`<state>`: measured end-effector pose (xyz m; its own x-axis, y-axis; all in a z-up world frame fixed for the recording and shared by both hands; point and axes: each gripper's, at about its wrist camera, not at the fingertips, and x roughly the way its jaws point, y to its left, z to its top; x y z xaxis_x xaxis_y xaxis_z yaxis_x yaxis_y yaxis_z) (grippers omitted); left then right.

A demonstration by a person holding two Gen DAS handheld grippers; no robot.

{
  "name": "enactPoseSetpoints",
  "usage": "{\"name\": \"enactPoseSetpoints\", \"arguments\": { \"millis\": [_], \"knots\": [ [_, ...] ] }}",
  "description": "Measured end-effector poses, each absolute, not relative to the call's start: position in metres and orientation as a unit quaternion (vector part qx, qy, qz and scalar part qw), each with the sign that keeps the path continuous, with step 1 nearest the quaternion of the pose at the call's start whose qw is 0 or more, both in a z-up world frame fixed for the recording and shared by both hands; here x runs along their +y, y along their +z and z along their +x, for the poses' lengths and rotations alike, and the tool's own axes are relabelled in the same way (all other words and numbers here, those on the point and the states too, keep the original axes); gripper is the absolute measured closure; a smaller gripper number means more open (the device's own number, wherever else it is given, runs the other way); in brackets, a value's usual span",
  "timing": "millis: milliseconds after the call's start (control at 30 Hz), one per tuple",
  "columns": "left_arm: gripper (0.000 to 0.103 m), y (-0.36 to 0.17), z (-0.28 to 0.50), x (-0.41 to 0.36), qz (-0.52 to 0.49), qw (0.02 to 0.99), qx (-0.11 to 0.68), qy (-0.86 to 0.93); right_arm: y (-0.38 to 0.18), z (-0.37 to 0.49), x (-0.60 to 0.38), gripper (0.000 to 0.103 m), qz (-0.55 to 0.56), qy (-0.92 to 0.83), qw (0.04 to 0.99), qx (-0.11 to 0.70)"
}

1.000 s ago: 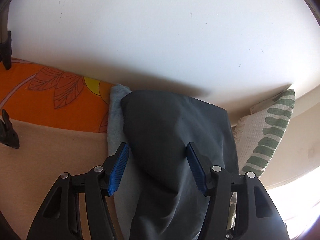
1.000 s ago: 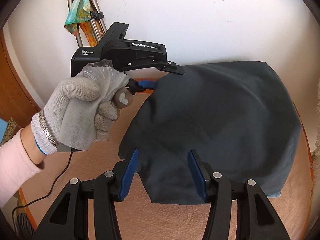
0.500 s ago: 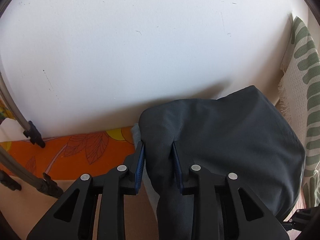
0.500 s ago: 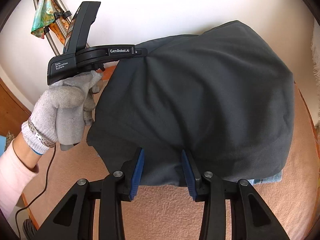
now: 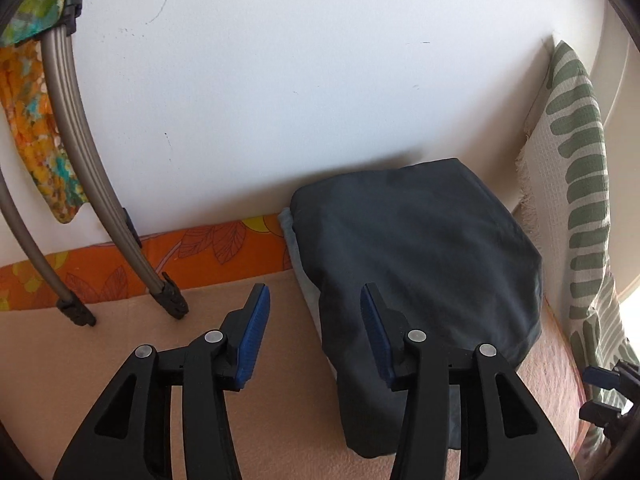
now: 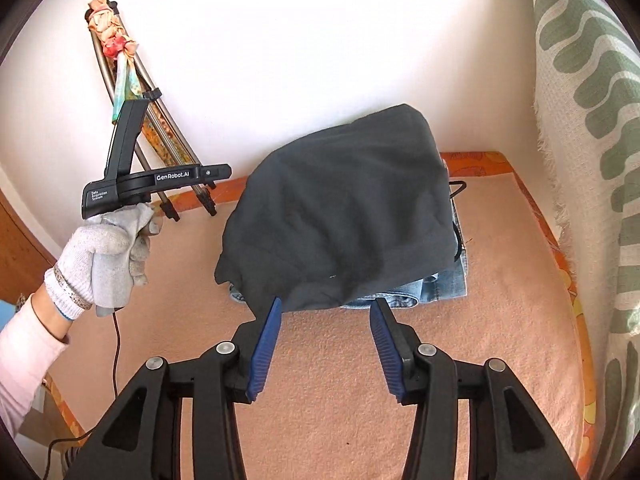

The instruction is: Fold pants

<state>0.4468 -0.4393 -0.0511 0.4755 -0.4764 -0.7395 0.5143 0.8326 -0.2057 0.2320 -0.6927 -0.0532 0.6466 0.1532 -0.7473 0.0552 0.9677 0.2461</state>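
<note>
Two folded garments lie stacked near the wall on the peach blanket (image 6: 500, 320): the dark pants (image 6: 344, 216) on top, covering most of the folded jeans (image 6: 440, 286) beneath, whose pale blue edge shows at the near side. Judging from how the pants lie, as a compact bundle with no leg trailing, the folding looks essentially done; at most a little smoothing or squaring of the slightly rumpled near edge is left.

Earlier frames show both tools pinched on the dark cloth, and both jaws have just been opening. The left gripper (image 5: 312, 332) now stands apart with nothing clamped, its right finger in front of the pants' edge; whether it touches I cannot tell. The right gripper (image 6: 324, 344) is likewise apart and empty, just short of the pile's near edge, over bare blanket. A gloved hand (image 6: 108, 256) holds the left tool clear, up to the side of the pile
</note>
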Motion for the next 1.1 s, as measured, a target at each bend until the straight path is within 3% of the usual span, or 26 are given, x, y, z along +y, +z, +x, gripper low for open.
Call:
{"name": "enactPoseSetpoints", "arguments": {
  "millis": [267, 367, 533, 667, 867, 1100],
  "knots": [
    [0.049, -0.004, 0.371, -0.396, 0.013, 0.846, 0.421, -0.327, 0.004, 0.174, -0.679, 0.035, 0.092, -0.008, 0.919, 0.384],
    [0.04, 0.011, 0.339, -0.376, 0.009, 0.844, 0.415, -0.34, 0.012, 0.15, -0.666, 0.03, 0.089, -0.023, 0.922, 0.377],
    [0.039, 0.03, 0.283, -0.357, 0.045, 0.848, 0.391, -0.354, 0.016, 0.114, -0.652, 0.021, 0.087, -0.055, 0.923, 0.37],
    [0.029, 0.041, 0.237, -0.34, 0.058, 0.851, 0.378, -0.361, 0.03, 0.08, -0.632, 0.014, 0.062, -0.085, 0.928, 0.358],
    [0.028, 0.049, 0.172, -0.308, 0.073, 0.861, 0.355, -0.357, 0.052, 0.031, -0.598, 0.0, 0.034, -0.114, 0.941, 0.318],
    [0.027, 0.04, 0.117, -0.275, 0.061, 0.881, 0.338, -0.327, 0.055, -0.012, -0.565, 0.0, 0.024, -0.132, 0.947, 0.293]
  ]
}}
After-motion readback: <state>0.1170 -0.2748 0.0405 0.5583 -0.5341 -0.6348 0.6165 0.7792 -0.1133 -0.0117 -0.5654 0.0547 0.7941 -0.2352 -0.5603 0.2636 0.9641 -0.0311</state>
